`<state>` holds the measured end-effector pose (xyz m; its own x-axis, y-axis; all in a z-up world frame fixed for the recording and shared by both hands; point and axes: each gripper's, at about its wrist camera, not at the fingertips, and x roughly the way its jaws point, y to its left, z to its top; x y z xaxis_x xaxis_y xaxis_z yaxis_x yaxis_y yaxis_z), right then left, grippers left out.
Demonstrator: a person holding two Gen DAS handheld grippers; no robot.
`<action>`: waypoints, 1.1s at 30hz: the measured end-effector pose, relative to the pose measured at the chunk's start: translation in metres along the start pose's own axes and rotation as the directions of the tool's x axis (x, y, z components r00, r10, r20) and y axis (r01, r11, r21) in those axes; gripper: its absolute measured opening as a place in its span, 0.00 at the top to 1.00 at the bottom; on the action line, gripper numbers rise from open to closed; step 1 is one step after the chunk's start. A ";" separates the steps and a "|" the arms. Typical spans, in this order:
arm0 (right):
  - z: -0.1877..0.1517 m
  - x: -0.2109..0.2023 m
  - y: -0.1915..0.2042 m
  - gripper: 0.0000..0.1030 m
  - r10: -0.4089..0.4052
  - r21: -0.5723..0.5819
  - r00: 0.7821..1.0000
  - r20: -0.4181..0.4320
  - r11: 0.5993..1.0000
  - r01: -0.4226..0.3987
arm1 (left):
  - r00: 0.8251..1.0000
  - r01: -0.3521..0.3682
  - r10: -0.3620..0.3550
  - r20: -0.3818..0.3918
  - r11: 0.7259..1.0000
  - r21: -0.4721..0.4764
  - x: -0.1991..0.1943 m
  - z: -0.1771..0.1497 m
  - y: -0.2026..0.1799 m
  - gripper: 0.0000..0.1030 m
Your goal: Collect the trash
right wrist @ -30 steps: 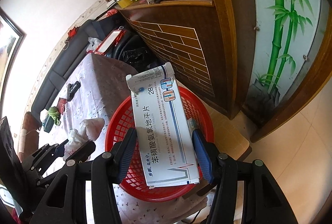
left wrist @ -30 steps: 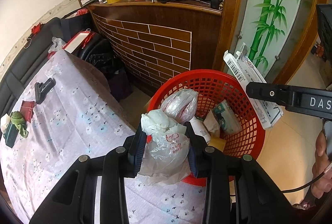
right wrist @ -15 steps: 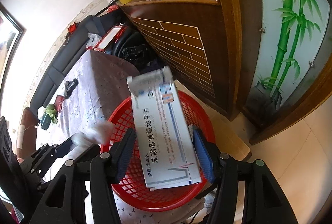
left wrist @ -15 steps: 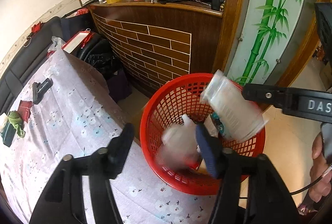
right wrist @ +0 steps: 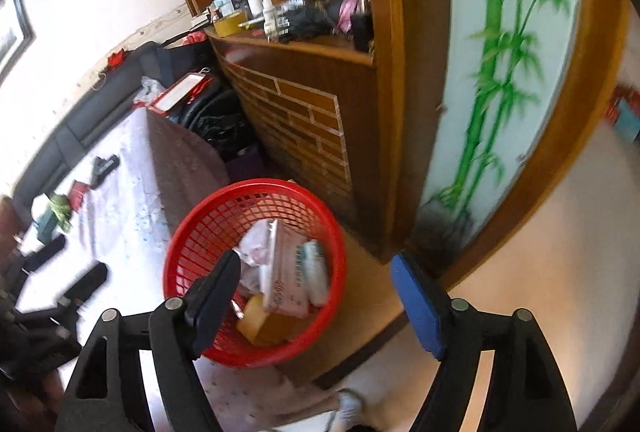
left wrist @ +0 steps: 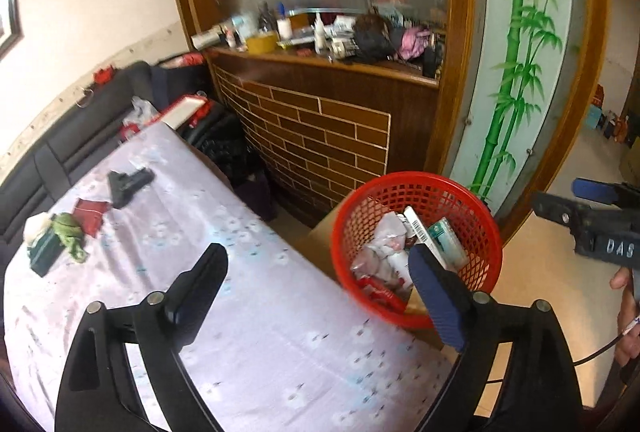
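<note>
From the left wrist view, the left gripper [left wrist: 316, 272] has its jaws spread wide with nothing between them, poised over the bench [left wrist: 248, 332], which is draped in a pale floral cloth. One red basket [left wrist: 472, 296] sits at the bench's far corner, in front of a brick-patterned wooden counter [left wrist: 320, 128], and holds the trash: a crumpled plastic bag [left wrist: 384, 236], a white box [left wrist: 416, 228] with a barcode standing on edge, and a green-and-white packet [left wrist: 448, 236] beside it. Four small things lie well apart from the basket at the bench's far left: one black clip [left wrist: 128, 184], one red packet [left wrist: 90, 212], one green toy [left wrist: 70, 232] and one dark box [left wrist: 44, 252]. The right gripper [left wrist: 592, 224] shows at the right edge. From the right wrist view, the right gripper [right wrist: 320, 284] is likewise wide open and holds nothing, its jaws above the basket [right wrist: 192, 232]. Inside lie the plastic bag [right wrist: 256, 248], the white box [right wrist: 286, 280], the green-and-white packet [right wrist: 314, 268] and one yellowish lump [right wrist: 254, 316]. A bamboo-painted glass panel [right wrist: 500, 72] stands to the right.
</note>
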<state>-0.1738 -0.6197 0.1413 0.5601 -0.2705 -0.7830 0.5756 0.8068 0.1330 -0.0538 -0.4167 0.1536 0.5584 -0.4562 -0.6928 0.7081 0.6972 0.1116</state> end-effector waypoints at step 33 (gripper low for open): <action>-0.092 -0.086 0.077 0.10 -0.113 -0.140 0.989 0.098 0.982 0.126 | 0.991 -0.092 0.079 0.112 0.989 0.112 -0.089 -0.070 0.015 0.08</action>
<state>-0.2326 -0.4863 0.1628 0.5475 -0.4099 -0.7295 0.5525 0.8319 -0.0527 -0.1230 -0.3265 0.1673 0.6576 -0.4586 -0.5976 0.6978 0.6697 0.2539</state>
